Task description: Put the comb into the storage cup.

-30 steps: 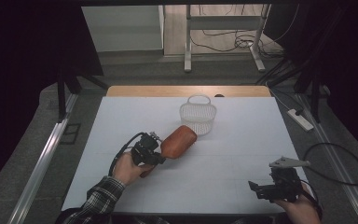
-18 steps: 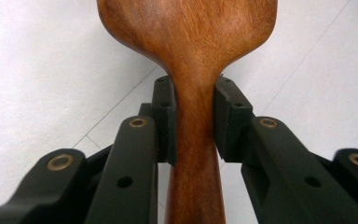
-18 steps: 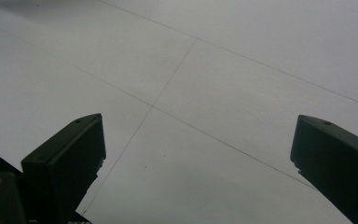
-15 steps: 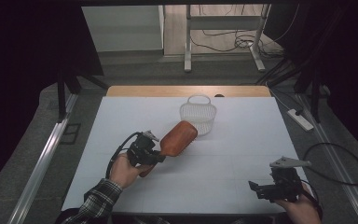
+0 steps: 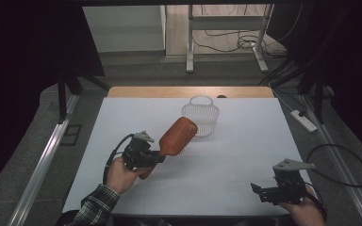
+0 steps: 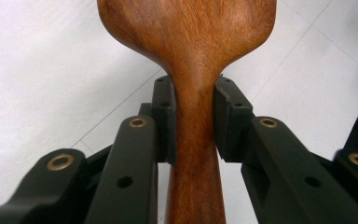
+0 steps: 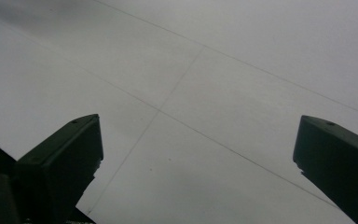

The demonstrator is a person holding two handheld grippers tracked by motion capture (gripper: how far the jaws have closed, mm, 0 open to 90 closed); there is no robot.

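over on the left side of the white table (image 5: pixel 226 160), the left gripper (image 5: pixel 156 159) has its jaws pinching the neck of a wooden hairbrush (image 5: pixel 177 136), clamped right where the handle narrows (image 6: pixel 193 126). the brush hangs in the air, head tilted up toward the small white basket (image 5: pixel 201 117), bristles facing down. that smooth, tapering handle looks like it could twist or slide in the grip, and the head might catch the basket's rim and tip it, since it seems light. further right, the right gripper (image 5: pixel 269 192) rests near the table's front edge, jaws spread wide, holding nothing.
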